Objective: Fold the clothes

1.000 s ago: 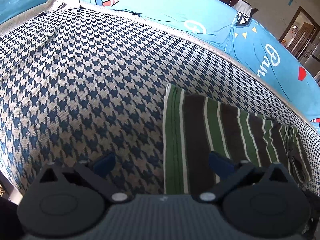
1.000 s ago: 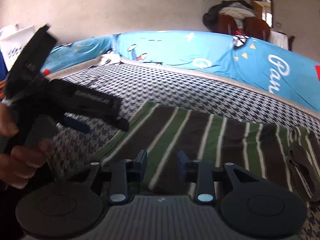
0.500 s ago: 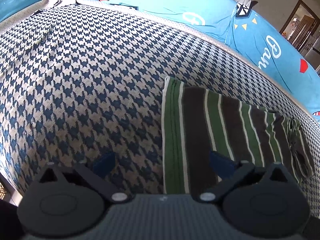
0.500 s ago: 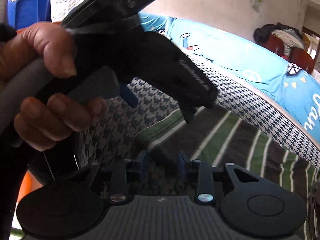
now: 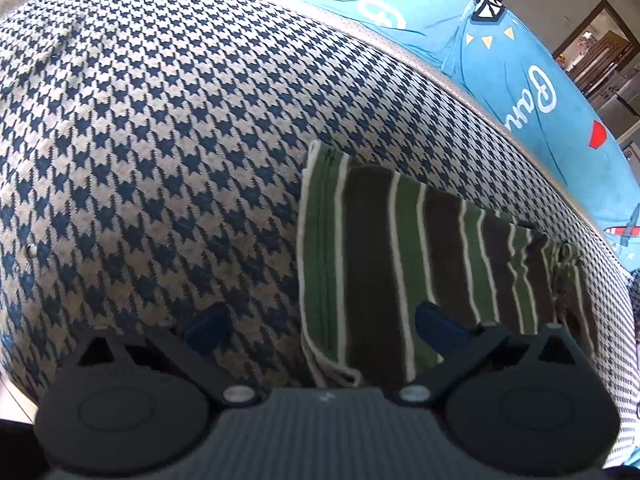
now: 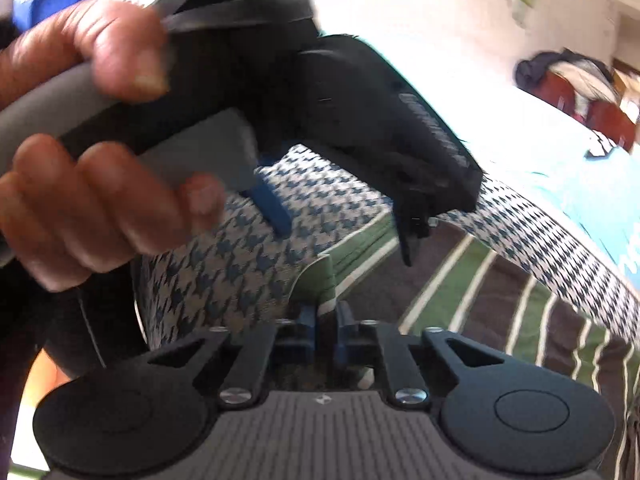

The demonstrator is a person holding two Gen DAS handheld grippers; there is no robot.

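Right tongs [image 6: 326, 320]: jaws closing, drawn nearly together, with the near corner of the striped garment [image 6: 500, 300] pinched between the blue pads; the corner stands up slightly off the bed. Left tongs [image 5: 320, 324]: released, fingers spread wide, poised over the garment's near hem edge with nothing between them; one blue pad [image 5: 208, 326] sits over the bedcover, the other over the stripes. In the right wrist view the person's left hand [image 6: 92, 168] grips the left tool's grey handle, just above and to the left of the right tongs. The garment, green and dark brown with thin white stripes, lies folded flat on the houndstooth bedcover [image 5: 160, 152], its collar end farthest from the tongs. Beyond the bedcover lies a blue printed sheet [image 5: 540, 92]. No containers with visible contents can be made out.
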